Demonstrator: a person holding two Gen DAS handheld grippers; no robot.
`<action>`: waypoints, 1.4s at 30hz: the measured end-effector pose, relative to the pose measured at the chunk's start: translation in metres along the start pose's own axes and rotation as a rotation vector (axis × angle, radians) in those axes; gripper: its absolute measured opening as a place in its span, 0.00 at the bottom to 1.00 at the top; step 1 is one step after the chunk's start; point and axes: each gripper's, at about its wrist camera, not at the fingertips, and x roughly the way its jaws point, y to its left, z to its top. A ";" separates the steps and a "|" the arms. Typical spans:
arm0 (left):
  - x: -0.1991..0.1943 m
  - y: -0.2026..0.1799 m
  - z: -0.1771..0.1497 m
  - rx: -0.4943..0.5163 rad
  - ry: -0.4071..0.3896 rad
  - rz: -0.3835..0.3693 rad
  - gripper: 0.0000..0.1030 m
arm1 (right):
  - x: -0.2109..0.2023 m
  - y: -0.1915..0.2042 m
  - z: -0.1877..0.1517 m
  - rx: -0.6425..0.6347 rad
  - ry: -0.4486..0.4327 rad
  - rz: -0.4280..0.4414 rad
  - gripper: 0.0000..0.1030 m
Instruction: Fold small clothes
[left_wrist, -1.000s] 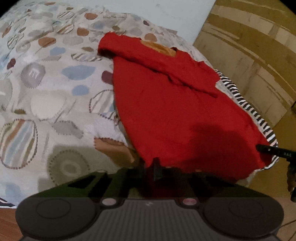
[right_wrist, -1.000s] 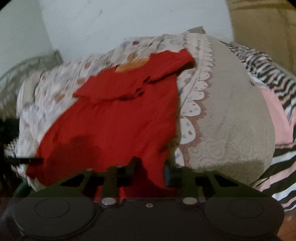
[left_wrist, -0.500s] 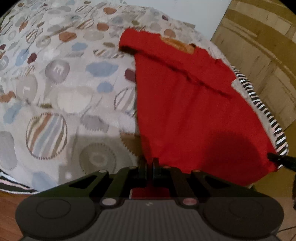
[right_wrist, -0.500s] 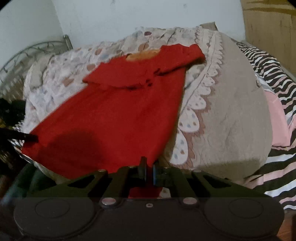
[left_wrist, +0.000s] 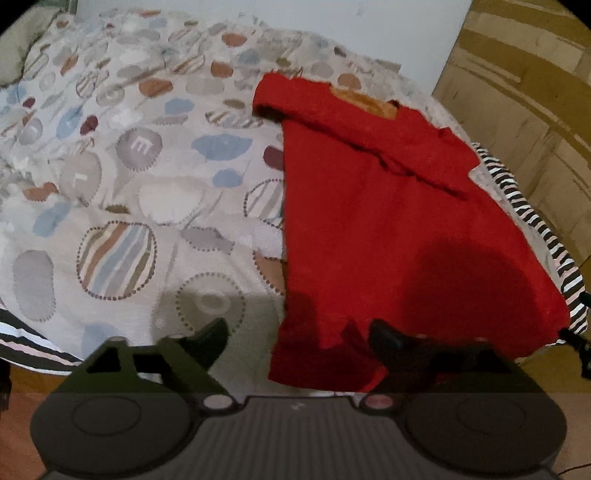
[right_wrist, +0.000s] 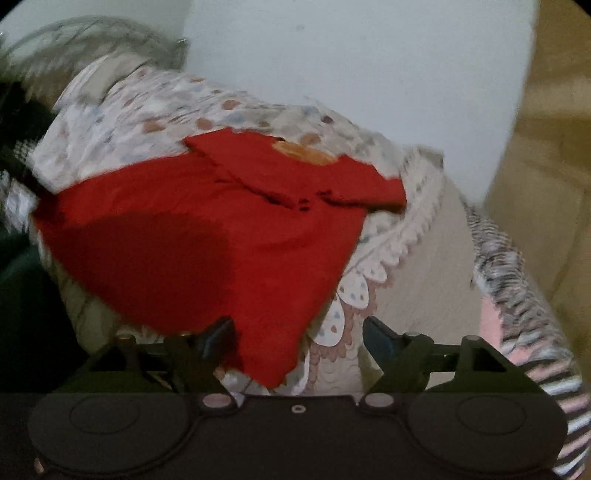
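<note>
Looking through the left wrist camera, we see the red shirt (left_wrist: 388, 229) lying flat on the bed (left_wrist: 122, 206), sleeves already folded in across the chest, collar toward one o'clock and hem nearest us. Our left gripper (left_wrist: 295, 338) has just been opening; its fingers stand wide apart, with the shirt's near hem corner lying loose between them, unpinched. We judge the sleeve folds done and the lengthwise folds still left. A patterned quilt covers the bed; a striped blanket (left_wrist: 535, 229) edges it at three o'clock, against wooden panelling (left_wrist: 524, 92).

From the right wrist view, blurred, the right gripper (right_wrist: 297, 336) has likewise just been opening, the other hem corner loose between its fingers. A pale wall (right_wrist: 351, 74) stands at twelve o'clock.
</note>
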 end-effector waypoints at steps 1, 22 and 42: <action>-0.003 -0.001 -0.001 0.004 -0.016 0.006 0.97 | -0.002 0.007 -0.003 -0.063 -0.005 -0.010 0.85; -0.013 -0.034 -0.010 0.193 -0.130 0.147 1.00 | 0.040 0.087 -0.042 -0.751 -0.125 -0.257 0.79; -0.023 -0.081 -0.036 0.505 -0.298 0.145 1.00 | 0.035 0.044 0.059 -0.299 0.055 0.111 0.03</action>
